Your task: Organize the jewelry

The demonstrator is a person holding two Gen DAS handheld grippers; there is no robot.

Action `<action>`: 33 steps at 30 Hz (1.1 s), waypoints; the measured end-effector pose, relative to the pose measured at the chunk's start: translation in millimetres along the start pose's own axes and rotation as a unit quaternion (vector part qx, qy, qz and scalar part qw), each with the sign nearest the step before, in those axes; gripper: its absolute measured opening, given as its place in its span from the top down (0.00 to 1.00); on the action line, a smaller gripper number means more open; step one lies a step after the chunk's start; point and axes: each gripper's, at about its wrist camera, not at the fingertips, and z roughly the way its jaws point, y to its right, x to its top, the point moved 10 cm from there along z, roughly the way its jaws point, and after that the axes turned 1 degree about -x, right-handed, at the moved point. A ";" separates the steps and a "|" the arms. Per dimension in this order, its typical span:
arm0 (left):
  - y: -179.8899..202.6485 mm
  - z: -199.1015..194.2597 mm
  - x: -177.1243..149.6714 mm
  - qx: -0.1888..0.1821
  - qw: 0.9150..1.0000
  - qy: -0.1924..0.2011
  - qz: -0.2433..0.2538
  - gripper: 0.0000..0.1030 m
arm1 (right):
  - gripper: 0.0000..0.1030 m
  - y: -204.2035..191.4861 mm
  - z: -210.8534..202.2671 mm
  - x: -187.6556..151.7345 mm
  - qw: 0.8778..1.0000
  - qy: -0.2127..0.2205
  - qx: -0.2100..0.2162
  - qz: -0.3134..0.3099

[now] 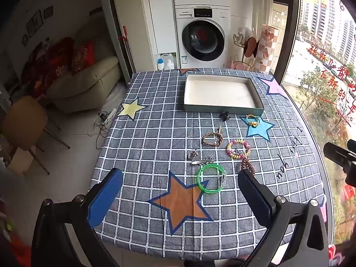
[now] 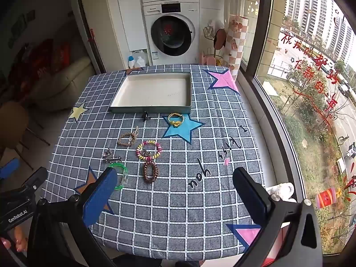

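A shallow grey tray with a white inside sits at the far side of the checked tablecloth. Before it lie a green bangle, a silver hair clip, a silver charm, a braided bracelet, a pink-yellow bead bracelet, a brown coil tie, a yellow bracelet and a small black piece. My left gripper and right gripper are open and empty above the near table.
A washing machine stands behind the table. A window wall runs along the right edge. A sofa and a chair stand on the floor to the left. The tablecloth has coloured star patches.
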 end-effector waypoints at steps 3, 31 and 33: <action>-1.1 -0.1 0.0 -0.002 1.000 -0.004 -0.007 0.00 | 0.00 -1.2 0.1 -0.3 1.000 -0.001 0.002 -0.001; 2.2 3.2 -3.6 -0.011 1.000 -0.007 -0.006 0.00 | 0.00 -5.7 -9.4 4.8 1.000 0.004 -0.002 -0.003; 2.1 2.8 -3.5 -0.011 1.000 -0.006 -0.006 0.00 | 0.00 -5.3 -5.6 7.2 1.000 0.004 -0.001 -0.006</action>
